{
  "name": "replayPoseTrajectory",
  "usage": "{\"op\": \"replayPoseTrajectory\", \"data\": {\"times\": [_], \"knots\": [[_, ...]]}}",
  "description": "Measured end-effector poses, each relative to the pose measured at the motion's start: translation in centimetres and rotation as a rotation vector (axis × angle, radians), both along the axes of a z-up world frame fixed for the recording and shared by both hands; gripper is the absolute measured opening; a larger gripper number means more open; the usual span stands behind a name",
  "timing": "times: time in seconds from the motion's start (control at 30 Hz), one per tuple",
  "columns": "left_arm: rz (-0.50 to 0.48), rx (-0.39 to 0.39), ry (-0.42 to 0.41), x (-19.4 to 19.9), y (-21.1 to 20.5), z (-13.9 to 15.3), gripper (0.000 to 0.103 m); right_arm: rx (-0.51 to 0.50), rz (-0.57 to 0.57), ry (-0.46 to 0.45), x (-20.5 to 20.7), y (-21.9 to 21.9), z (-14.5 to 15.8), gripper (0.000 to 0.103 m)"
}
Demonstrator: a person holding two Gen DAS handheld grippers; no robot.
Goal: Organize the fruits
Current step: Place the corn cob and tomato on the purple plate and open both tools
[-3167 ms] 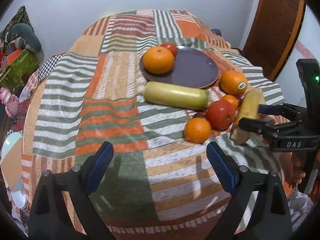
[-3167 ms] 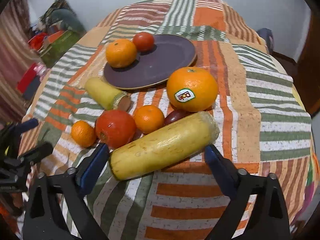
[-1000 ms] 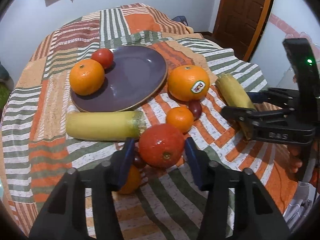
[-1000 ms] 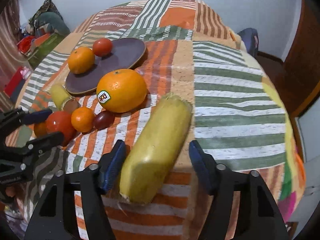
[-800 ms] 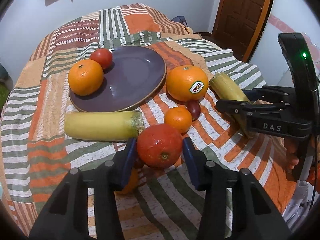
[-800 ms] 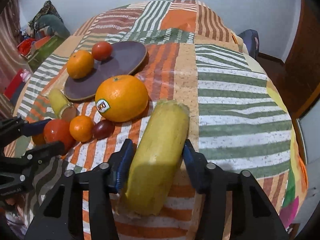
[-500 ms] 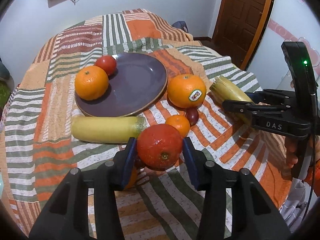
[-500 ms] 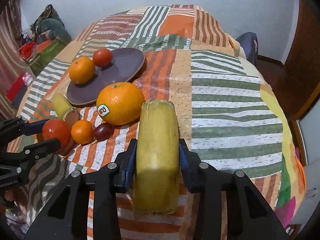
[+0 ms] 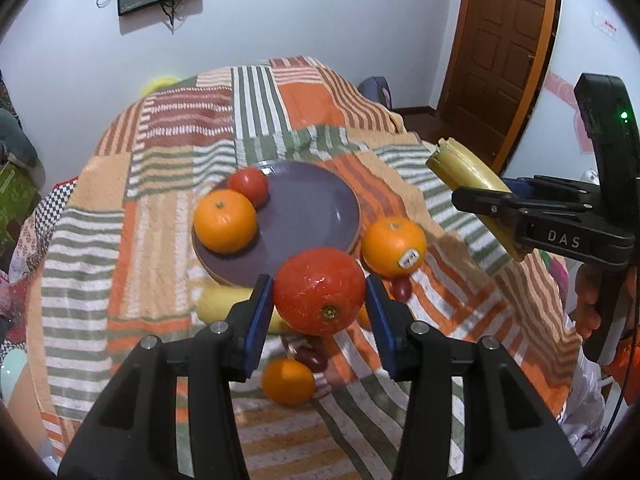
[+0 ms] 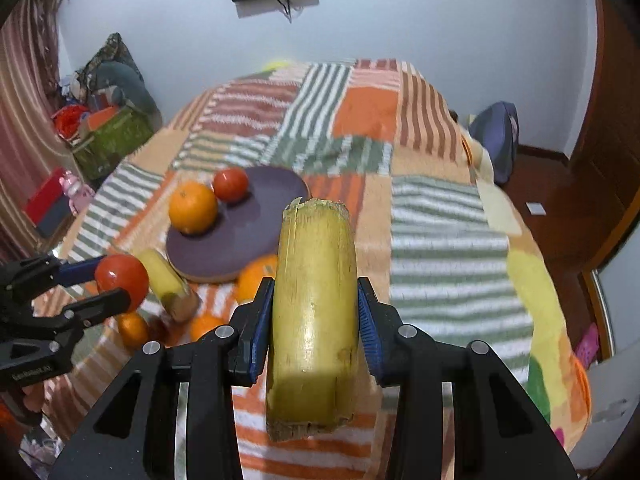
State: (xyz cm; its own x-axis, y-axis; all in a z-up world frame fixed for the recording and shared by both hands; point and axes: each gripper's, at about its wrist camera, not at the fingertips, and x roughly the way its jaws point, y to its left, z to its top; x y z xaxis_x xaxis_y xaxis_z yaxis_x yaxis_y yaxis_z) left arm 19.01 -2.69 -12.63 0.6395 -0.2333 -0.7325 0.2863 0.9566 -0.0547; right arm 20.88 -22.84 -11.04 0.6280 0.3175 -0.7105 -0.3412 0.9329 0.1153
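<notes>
Striped patchwork bedspread [image 9: 168, 216] w/ a purple plate [image 9: 316, 208] below, your left gripper [image 9: 320, 308] is clamped on the round red-orange fruit [image 9: 320, 290] mid-air, smooth so grip its widest part, while your right gripper [image 10: 316, 316] pinches the stiff yellow cut stalk piece [image 10: 314, 320] at mid-length, prob heavier.

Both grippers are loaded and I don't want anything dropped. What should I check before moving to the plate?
1. Left gripper clamped on red fruit: ok, both pads press its sides.
2. Right gripper clamped on yellow stalk: ok, held mid-length.
3. Both loads clear of the blanket: ok.
4. Free room on purple plate: ok, right half bare; orange and tomato sit on its left.
5. Stalk secure against tipping: cannot tell.
</notes>
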Motion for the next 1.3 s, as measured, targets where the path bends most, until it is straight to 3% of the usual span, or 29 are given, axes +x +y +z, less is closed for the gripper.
{"op": "replayPoseTrajectory", "data": {"times": [0.27, 0.67, 1.3], "knots": [[0.033, -0.015, -0.001, 2.9, 1.2, 0.6, 0.046, 0.01, 0.045, -0.05, 2.1, 2.5, 1.4, 0.036], [0.049, -0.018, 0.047, 8.4, 0.9, -0.8, 0.046, -0.042, 0.115, -0.019, 6.9, 5.7, -0.4, 0.036], [0.077, 0.022, 0.119, 15.7, -0.8, -4.9, 0.046, -0.089, 0.235, 0.133, 14.6, 7.4, -5.2, 0.036]]}}
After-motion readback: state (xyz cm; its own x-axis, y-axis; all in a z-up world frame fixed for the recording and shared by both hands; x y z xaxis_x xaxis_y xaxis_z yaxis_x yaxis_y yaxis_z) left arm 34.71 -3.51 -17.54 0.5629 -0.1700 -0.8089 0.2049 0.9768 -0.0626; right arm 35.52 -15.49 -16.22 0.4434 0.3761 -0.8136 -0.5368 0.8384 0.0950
